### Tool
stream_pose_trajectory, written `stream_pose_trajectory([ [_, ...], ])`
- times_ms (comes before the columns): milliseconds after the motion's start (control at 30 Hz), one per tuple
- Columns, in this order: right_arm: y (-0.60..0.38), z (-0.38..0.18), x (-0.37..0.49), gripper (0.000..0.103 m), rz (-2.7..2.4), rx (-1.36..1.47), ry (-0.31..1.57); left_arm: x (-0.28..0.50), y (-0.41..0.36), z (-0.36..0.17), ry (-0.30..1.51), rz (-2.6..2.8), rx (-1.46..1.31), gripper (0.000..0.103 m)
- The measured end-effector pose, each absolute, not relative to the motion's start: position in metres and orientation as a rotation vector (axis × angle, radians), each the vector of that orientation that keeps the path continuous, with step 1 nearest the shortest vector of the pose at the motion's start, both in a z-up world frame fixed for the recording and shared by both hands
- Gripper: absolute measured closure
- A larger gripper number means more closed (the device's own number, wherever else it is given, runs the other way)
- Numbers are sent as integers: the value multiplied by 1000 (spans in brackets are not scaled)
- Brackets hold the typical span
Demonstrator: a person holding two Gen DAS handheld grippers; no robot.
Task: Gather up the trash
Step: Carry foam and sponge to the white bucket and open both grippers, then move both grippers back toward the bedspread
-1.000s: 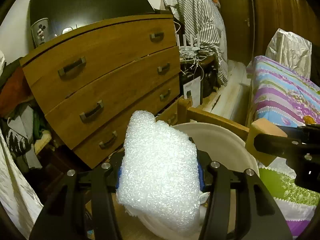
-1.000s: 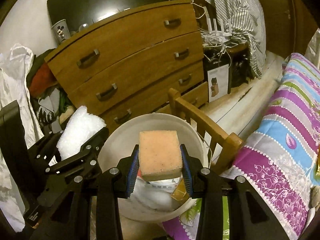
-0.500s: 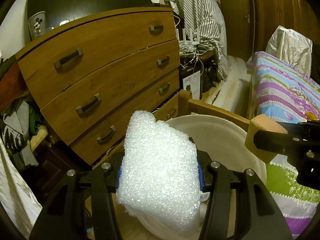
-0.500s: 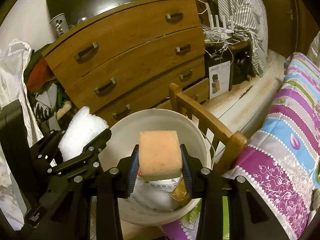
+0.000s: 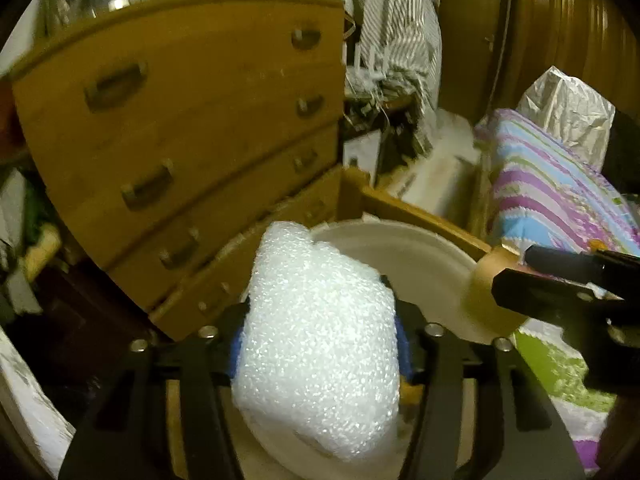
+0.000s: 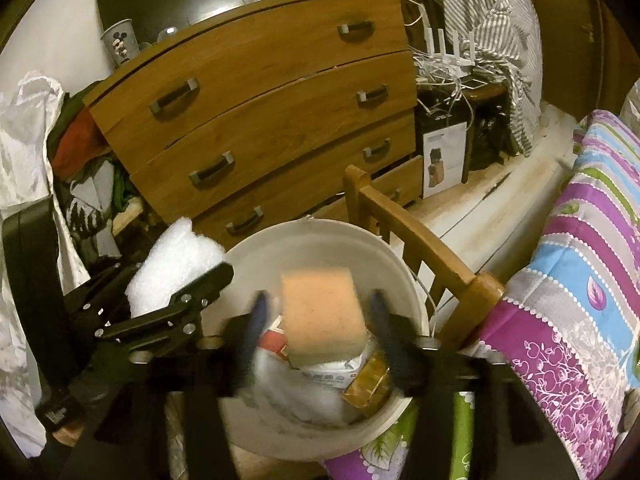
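Observation:
A white foam sheet wad (image 5: pixel 316 320) sits between the blue pads of my left gripper (image 5: pixel 320 346), just over the near rim of a white bucket (image 5: pixel 400 228). The left jaws are opening, and the foam touches both pads. In the right wrist view an orange sponge (image 6: pixel 324 312) hangs over the bucket (image 6: pixel 320 224) inside my right gripper (image 6: pixel 318 314). Those jaws are opening too, with a gap on each side of the sponge. The left gripper (image 6: pixel 180 292) and its foam (image 6: pixel 176 264) show at the bucket's left edge.
The bucket holds crumpled paper and a yellow wrapper (image 6: pixel 368 380). A wooden chair back (image 6: pixel 420 248) stands right behind it, a brown dresser (image 6: pixel 260 120) beyond. A striped bedcover (image 6: pixel 580 280) lies right, piled clothes (image 6: pixel 80 152) left.
The right jaws have spread away from the sponge, which now sits loose and blurred between them. The left gripper has shifted down and forward toward the bucket, foam still in it.

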State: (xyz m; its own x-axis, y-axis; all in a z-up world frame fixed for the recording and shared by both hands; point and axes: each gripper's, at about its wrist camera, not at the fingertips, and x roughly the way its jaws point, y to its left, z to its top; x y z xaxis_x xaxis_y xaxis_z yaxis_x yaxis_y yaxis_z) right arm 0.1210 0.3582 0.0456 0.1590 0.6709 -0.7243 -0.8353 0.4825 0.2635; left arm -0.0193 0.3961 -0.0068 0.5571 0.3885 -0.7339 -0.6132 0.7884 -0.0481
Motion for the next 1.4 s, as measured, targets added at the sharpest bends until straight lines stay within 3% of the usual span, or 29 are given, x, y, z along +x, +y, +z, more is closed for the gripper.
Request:
stream_pose_trajectory([
  [33,358,45,122,35,1090,-213,906,-20,400,-9,781,598,-344,29],
  [467,353,30,127,35,1066,-212,912,-22,398,-20,786,622,-357,29],
  [600,339,33,126,35,1057,-187,883,-21,390,-17,778,638,-345,24],
  [1067,203,76,103,34,792,-99,415,-7,295,28,605,691,-187,10],
  [1400,67,65,109,30,585,-26,344,30,202,23,614,574,-120,6],
])
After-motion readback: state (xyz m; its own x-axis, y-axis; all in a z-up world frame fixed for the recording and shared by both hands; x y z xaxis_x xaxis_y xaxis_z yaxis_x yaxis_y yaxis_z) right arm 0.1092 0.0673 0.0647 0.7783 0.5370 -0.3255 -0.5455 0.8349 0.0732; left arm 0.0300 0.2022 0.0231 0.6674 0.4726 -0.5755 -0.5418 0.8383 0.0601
